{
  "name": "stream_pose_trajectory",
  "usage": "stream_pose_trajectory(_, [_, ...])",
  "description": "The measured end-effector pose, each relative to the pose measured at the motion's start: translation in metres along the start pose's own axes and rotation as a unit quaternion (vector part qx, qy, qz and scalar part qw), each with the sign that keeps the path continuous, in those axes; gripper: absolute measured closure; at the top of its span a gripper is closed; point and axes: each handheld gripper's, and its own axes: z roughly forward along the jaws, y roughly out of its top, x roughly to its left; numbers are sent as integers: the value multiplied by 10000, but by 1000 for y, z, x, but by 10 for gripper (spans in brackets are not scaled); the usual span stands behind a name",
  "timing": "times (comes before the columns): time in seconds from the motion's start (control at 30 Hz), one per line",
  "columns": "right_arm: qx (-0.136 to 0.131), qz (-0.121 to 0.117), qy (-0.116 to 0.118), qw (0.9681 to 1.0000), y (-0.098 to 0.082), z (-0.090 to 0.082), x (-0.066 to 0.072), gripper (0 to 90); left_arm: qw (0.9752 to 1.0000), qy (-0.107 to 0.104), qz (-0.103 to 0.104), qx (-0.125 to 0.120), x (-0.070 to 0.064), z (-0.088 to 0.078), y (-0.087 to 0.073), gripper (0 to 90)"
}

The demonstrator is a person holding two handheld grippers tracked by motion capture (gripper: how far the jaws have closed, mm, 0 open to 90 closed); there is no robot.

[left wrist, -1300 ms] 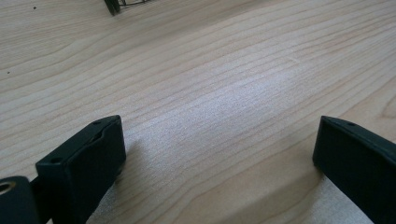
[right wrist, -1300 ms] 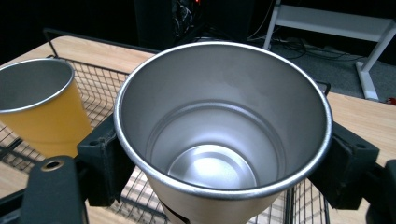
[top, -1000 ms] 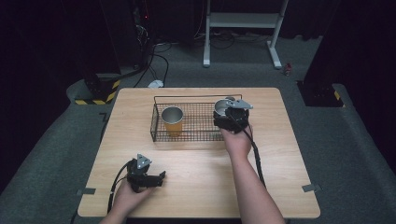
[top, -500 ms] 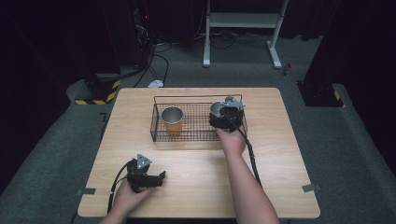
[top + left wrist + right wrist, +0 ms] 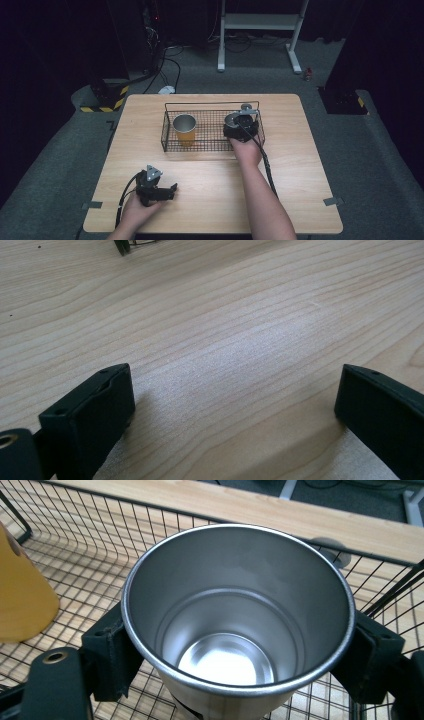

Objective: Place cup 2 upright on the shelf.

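Observation:
A black wire basket stands at the far middle of the wooden table. A yellow cup with a steel inside stands upright in its left half. My right gripper is in the basket's right end, shut on a bare steel cup. In the right gripper view the jaws clamp that steel cup on both sides, mouth up and empty, over the basket's mesh floor; whether it touches the floor I cannot tell. The yellow cup sits at the left. My left gripper lies open on bare wood near the front left, its jaws wide apart.
The basket's tall wire rim rises just beyond the steel cup. Bare wood lies between the basket and the table's front edge. A cable trails from the right gripper along the forearm. On the floor beyond the table are a white stand and cables.
My right gripper has carried the steel cup slightly left and down, from over the basket's right rim into its right end. The left gripper has stayed put.

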Motion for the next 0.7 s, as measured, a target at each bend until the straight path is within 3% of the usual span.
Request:
stream_pose_trajectory(0.43, [278, 79, 9, 9996, -3, 10, 0, 184, 10000, 2, 12, 11, 0, 0, 0, 30])
stream_pose_trajectory(0.7, [370, -37, 8, 9993, -4, 13, 2, 182, 10000, 4, 10, 12, 0, 0, 0, 30])
